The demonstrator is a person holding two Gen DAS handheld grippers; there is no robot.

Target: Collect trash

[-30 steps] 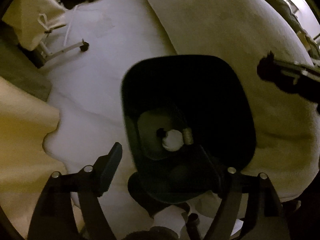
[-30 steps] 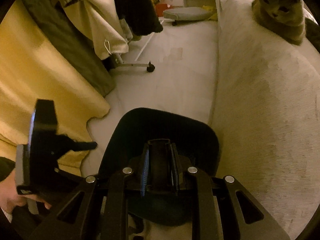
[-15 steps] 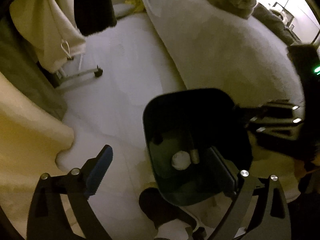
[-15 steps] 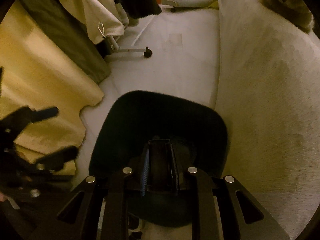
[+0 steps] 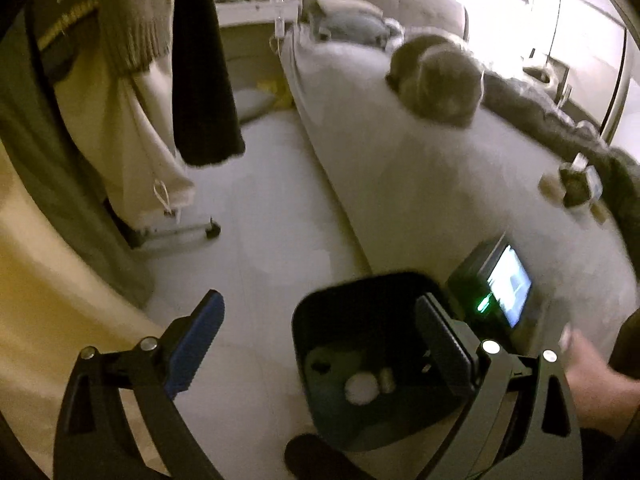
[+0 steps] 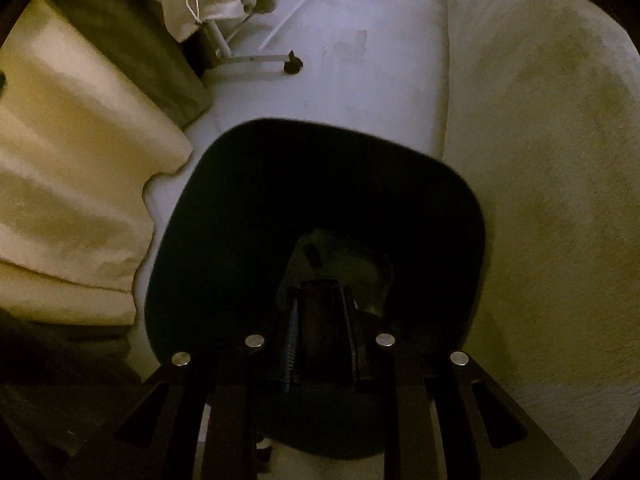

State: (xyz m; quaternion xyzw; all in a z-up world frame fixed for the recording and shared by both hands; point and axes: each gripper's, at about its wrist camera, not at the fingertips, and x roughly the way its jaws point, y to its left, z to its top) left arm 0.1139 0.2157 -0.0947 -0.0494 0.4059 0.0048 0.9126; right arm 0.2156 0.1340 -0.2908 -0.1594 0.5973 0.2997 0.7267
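Observation:
A dark trash bin (image 5: 332,320) stands on the pale floor beside the bed; it also shows in the right wrist view (image 6: 256,208). A white crumpled ball (image 5: 361,388) and a small can-like item (image 5: 386,378) lie at its bottom. My left gripper (image 5: 320,344) is open and empty, raised above the bin. My right gripper (image 6: 322,320) is shut on a dark object (image 6: 320,312), held over the bin's opening. More trash (image 5: 574,186) lies on the bed at the right in the left wrist view.
A grey cat (image 5: 436,76) sits on the bed (image 5: 420,184). Clothes (image 5: 132,92) hang on a wheeled rack (image 5: 180,232) at the left. Yellowish fabric (image 6: 72,184) lies left of the bin. The right hand's device screen (image 5: 508,286) glows near the bin.
My left gripper has lifted and tilted up, bringing the bed, cat and room into view. My right gripper has moved lower over the bin, still shut on the dark object.

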